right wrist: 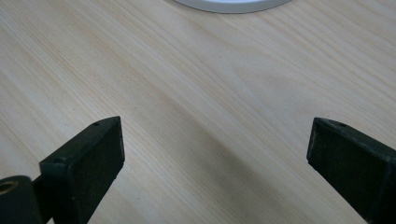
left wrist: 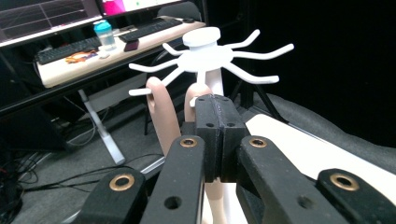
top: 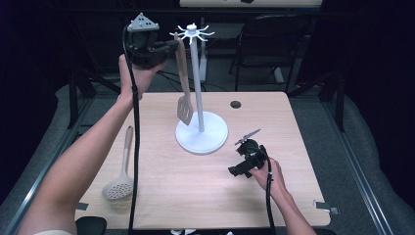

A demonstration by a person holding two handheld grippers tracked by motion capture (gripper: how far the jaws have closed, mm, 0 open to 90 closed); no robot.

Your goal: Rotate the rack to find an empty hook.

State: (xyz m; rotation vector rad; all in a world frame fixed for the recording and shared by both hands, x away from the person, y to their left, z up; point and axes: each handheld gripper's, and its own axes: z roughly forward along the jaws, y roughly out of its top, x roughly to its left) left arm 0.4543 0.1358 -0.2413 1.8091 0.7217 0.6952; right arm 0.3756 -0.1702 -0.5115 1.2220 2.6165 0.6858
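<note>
light wooden table (top: 205, 196) carries 1 white stand base (top: 201, 133), 1 skimmer (top: 120, 183).

Slotted spatula (top: 184, 93) held up at the white utensil stand (top: 200, 88)

The beige, wood-coloured turner hangs upright, blade down above the stand's round base, its looped handle top (left wrist: 161, 107) just under the white spoke hooks at the pole's crown. The stand sits mid-table, its slim pole rising straight beside the spatula's handle.
</note>
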